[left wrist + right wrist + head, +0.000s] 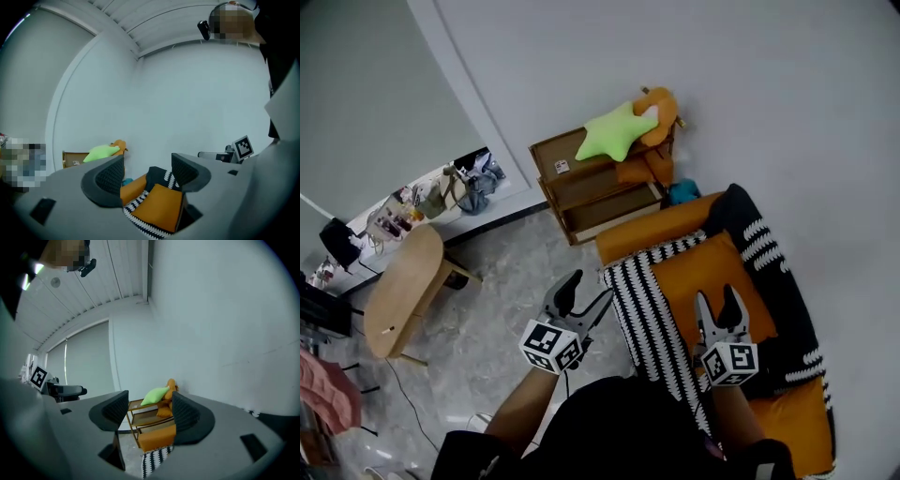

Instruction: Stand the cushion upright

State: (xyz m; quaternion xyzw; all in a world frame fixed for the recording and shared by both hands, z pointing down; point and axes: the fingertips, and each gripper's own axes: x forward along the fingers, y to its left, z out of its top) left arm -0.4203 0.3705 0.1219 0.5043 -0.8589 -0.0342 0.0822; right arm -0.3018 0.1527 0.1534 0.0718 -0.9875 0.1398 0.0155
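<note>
Wooden table [403, 291]: far left on the grey floor, well apart from the work.
Left gripper [586, 292]: jaws spread, nothing between them. It hangs over the floor just left of the sofa. In its own view [147, 173] the cushion lies beyond the gap, ahead and a little right.
Striped throw [647, 309]: black and white, draped down the seat's left edge, between the left gripper and the cushion.
Orange cushion [698, 272]: flat and face up on the sofa seat [159, 206]. It looks roughly square, so no clear long axis shows. Its far edge faces the sofa's far arm and its right edge the backrest.
Right gripper [719, 305]: jaws spread and empty, poised over the cushion's near edge. Its own view [150, 411] looks past the cushion to the shelf.
Sofa [642, 236]: orange, its backrest along the right wall.
Shelf [581, 187]: wooden, beyond the sofa's far arm, a green star pillow [614, 131] on top.
Nearer hand: the right, by my reading. The cushion would tip up rightward against the backrest.
</note>
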